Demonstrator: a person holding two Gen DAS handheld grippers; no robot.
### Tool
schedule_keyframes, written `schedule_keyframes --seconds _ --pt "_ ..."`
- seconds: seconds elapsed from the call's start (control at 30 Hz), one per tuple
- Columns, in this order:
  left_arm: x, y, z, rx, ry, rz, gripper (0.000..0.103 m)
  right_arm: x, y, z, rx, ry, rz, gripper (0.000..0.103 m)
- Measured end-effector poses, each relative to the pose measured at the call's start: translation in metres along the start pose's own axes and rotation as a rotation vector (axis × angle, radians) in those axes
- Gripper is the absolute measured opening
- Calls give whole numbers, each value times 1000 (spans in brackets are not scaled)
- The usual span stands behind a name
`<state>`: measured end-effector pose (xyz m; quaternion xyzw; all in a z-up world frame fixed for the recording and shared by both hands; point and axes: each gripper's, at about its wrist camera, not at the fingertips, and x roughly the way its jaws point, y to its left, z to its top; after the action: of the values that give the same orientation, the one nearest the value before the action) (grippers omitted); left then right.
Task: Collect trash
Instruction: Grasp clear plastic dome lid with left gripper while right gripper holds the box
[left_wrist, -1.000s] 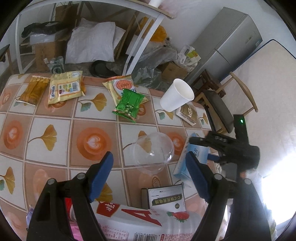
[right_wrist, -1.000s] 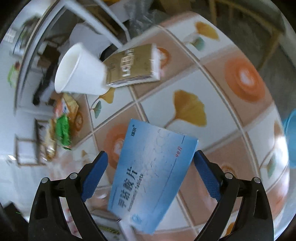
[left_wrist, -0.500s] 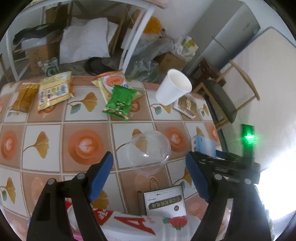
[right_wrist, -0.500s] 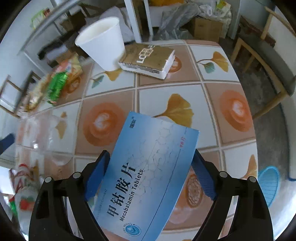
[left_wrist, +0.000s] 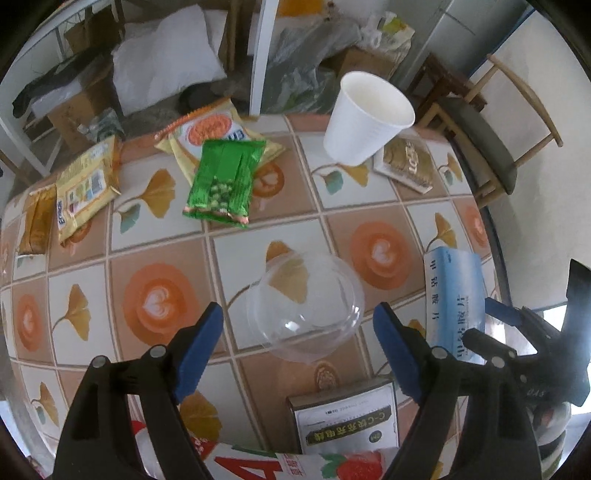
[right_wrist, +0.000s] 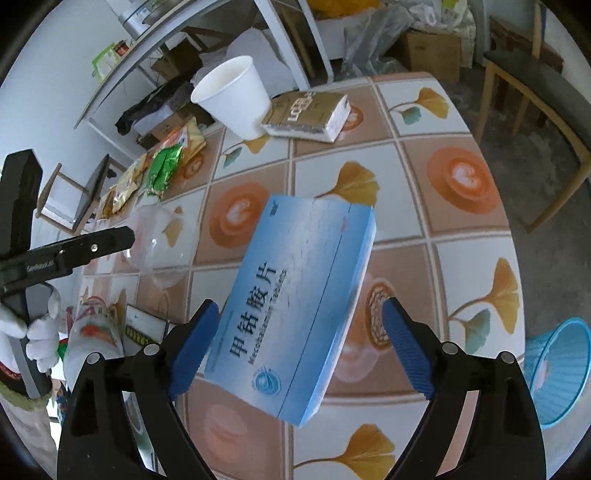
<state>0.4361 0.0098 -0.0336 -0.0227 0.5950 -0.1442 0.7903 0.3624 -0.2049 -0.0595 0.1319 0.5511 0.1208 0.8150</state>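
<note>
My right gripper (right_wrist: 299, 343) holds a blue tablet box (right_wrist: 295, 295) between its blue pads, tilted above the tiled table (right_wrist: 461, 258). The box also shows in the left wrist view (left_wrist: 456, 302), at the right with the right gripper (left_wrist: 491, 321) behind it. My left gripper (left_wrist: 297, 347) is open and empty, low over the table, with a clear plastic dome lid (left_wrist: 306, 302) just ahead between its fingers. A white paper cup (left_wrist: 365, 118) lies tipped at the far side beside a gold packet (left_wrist: 406, 164). A green snack bag (left_wrist: 223, 181) and yellow wrappers (left_wrist: 85, 188) lie further left.
A dark box (left_wrist: 345, 421) and a red-and-white bottle (left_wrist: 280, 461) lie close under the left gripper. A blue basket (right_wrist: 557, 369) stands on the floor right of the table. Wooden chairs (right_wrist: 532, 85), cardboard boxes and bags crowd the floor behind the table.
The right gripper has lifted the blue box off the table and swung to look across it. The left gripper has moved a little toward the clear lid.
</note>
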Motion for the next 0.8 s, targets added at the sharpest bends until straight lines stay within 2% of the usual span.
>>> schedule_keyframes --seconds 0.17,0.37,0.5,0.8 --pt "-3 -8 6 21 37 -5 81 -1 -2 0 9 10 13 86" --pt "9 -15 18 23 93 50 82 3 -5 0 39 44 14 86" --pt "20 -15 23 9 128 60 82 5 -6 -2 51 58 10 86" --pt "37 -14 23 12 161 101 82 10 1 -3 50 67 -22 87"
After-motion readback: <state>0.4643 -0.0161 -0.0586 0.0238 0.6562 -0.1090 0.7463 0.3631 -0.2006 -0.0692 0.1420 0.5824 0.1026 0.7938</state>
